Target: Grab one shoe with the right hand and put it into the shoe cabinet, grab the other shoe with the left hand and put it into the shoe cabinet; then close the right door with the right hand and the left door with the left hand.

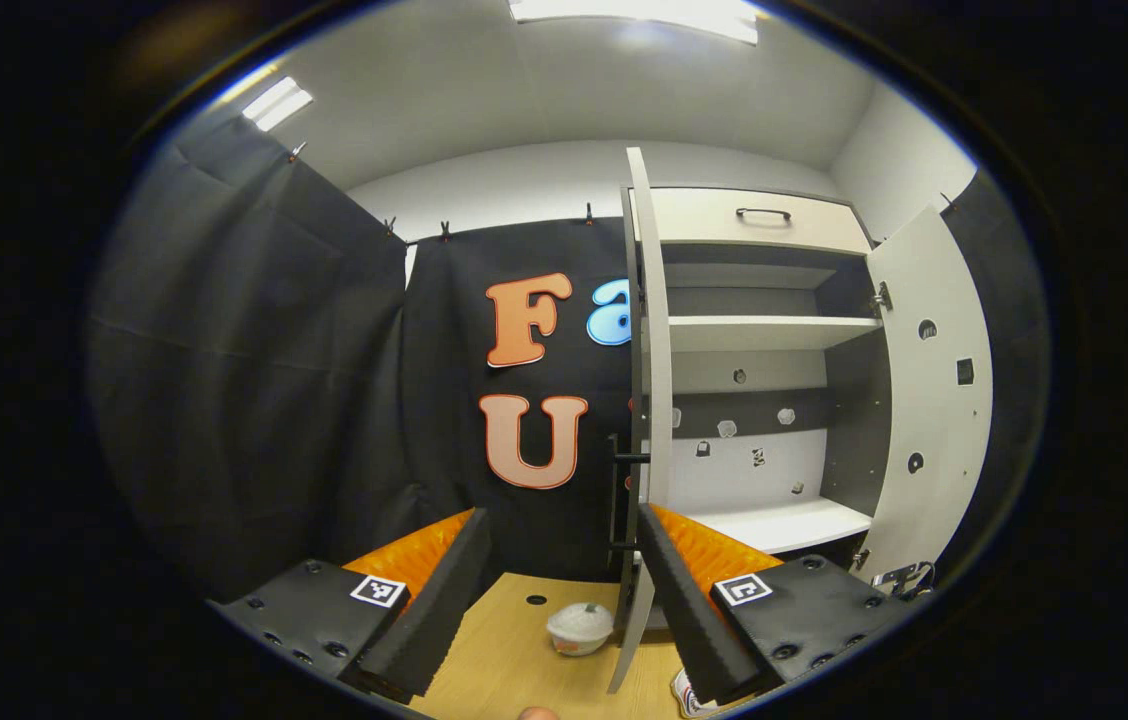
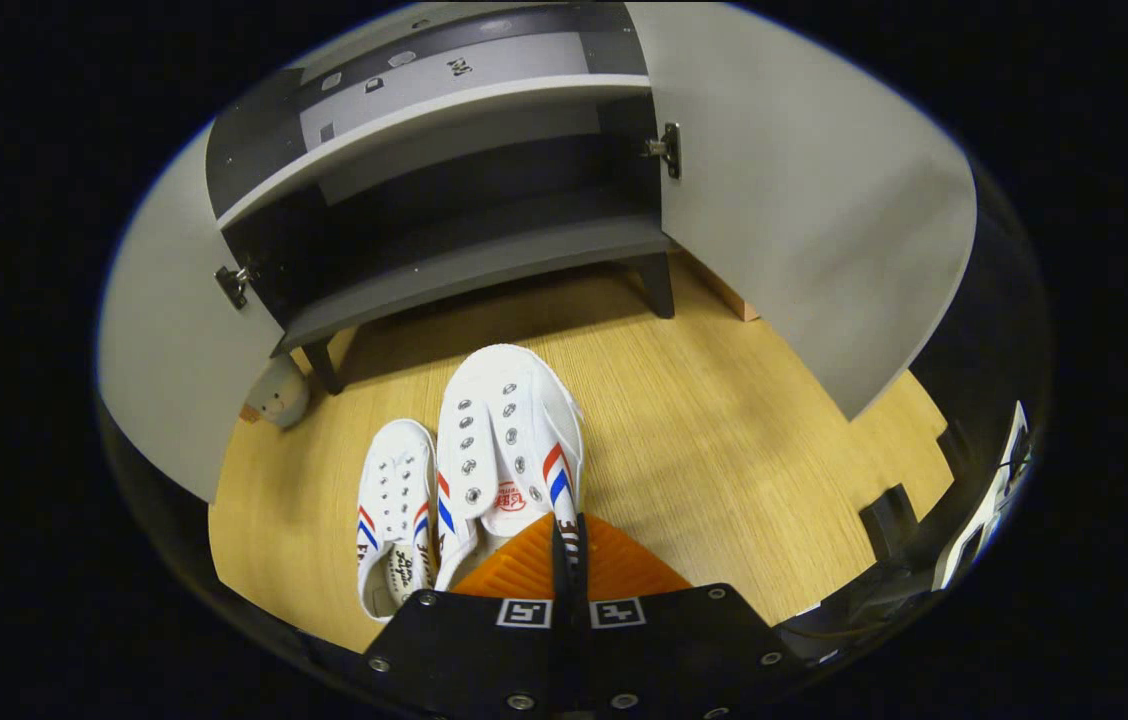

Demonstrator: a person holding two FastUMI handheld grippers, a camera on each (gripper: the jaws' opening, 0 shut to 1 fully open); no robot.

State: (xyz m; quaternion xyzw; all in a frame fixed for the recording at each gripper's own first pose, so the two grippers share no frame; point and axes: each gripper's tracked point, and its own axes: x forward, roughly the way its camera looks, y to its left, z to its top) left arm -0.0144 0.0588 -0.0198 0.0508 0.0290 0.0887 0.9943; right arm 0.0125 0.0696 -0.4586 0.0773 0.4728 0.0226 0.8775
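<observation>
Shoe cabinet [image 2: 484,250]: pale carcass on short dark legs, standing on the wooden floor [image 2: 724,420]. Both doors stand open; right door [image 2: 804,220] and left door [image 2: 164,330] are swung wide in the right gripper view. Lowest compartment dark and holding nothing that can be seen. In the left gripper view the upper shelves [image 1: 764,330] also carry no shoes.

Shoe, larger in view [image 2: 509,450]: white canvas with red and blue side stripes, toe pointing toward the cabinet, out on the floor in front of it. Right gripper [image 2: 566,560] is closed on its heel edge, fingers pressed together with the rim between them.

Shoe, second of the pair [image 2: 394,510]: same make, lying just beside the first on its left, untouched.

Left gripper [image 1: 564,590]: fingers spread apart, holding nothing, raised and facing the edge of the open left door.

Small pale lidded cup [image 1: 580,628]: on the floor by the left door, no part of the task.

Progress, as judged: first grasp made, no shoe stowed yet. Remaining: place both shoes, shut both doors.
</observation>
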